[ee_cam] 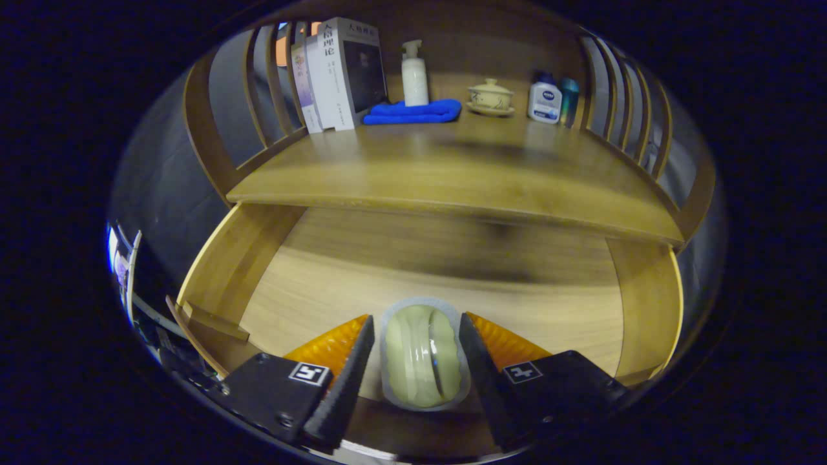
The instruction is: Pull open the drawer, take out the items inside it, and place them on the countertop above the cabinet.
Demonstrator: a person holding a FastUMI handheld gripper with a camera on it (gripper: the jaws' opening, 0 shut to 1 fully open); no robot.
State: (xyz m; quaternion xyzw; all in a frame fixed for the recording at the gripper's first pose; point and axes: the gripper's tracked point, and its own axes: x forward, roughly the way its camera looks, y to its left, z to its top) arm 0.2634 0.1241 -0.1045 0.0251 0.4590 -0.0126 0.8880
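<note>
The wooden drawer [362, 271] is pulled out below the countertop [452, 174]. A pale green rounded item in a clear plastic pack [423, 355] sits between my fingers, over the drawer's front part. My gripper [417, 316] is shut on it, one finger pressing each side of the pack. The drawer floor beyond the pack is bare wood, partly under a dark shadow. I cannot tell whether the pack rests on the floor or hangs just above it.
At the back of the countertop stand books [336, 71], a white pump bottle [414, 74], a folded blue cloth [413, 112], a lidded cup on a saucer [490, 97], a white bottle [544, 100] and a teal one [569, 97]. Slatted wooden rails [620, 97] flank both sides.
</note>
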